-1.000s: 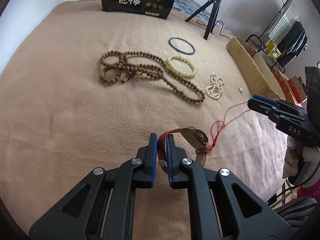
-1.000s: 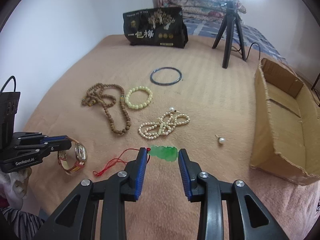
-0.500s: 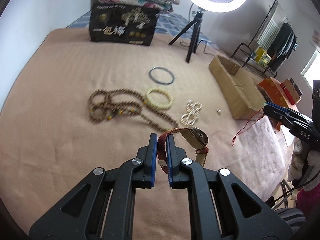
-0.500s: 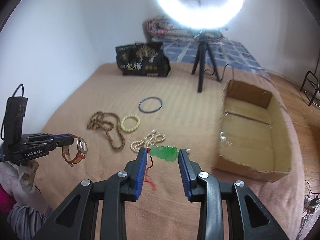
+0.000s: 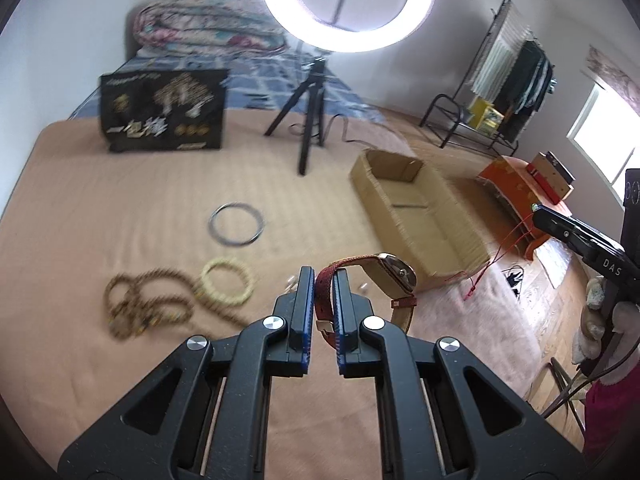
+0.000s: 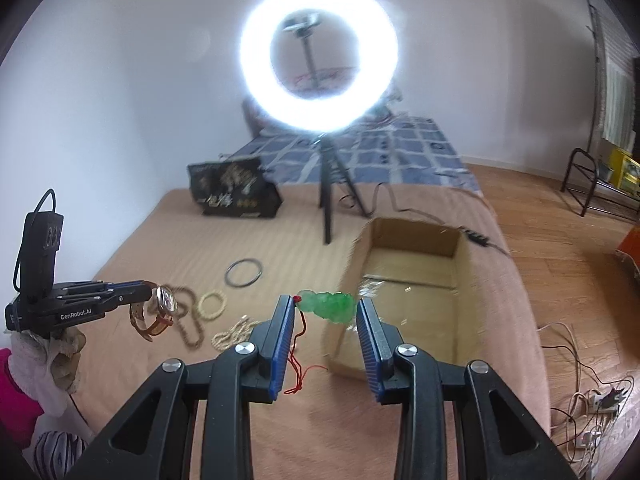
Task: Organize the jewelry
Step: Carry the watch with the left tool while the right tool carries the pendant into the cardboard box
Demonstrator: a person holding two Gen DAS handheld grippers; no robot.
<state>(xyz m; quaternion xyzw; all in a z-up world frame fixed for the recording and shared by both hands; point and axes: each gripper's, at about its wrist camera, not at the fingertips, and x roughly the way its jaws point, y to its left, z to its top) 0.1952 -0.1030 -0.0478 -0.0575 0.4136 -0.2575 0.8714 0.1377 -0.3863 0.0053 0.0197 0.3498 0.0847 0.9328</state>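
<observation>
My left gripper (image 5: 320, 280) is shut on the red strap of a wristwatch (image 5: 394, 272), held in the air above the tan blanket. The same left gripper (image 6: 150, 286) and wristwatch (image 6: 164, 304) show at the left of the right wrist view. My right gripper (image 6: 325, 308) is shut on a green jade pendant (image 6: 330, 306) whose red cord (image 6: 298, 360) dangles below. An open cardboard box (image 6: 416, 280) lies just beyond the pendant. A dark bangle (image 5: 236, 225), a pale bead bracelet (image 5: 228, 282) and a brown bead necklace (image 5: 148, 304) lie on the blanket.
A ring light on a black tripod (image 5: 310, 120) stands at the back of the blanket (image 5: 100, 208). A black printed bag (image 5: 164, 110) sits at the far left. A pearl strand (image 6: 234, 334) lies near the beads. The box (image 5: 416, 216) is by the bed's right edge, with cables on the wooden floor (image 6: 580, 360).
Both grippers have risen off the blanket with the watch and the pendant still gripped. The views have tilted up and swung toward the cardboard box.
</observation>
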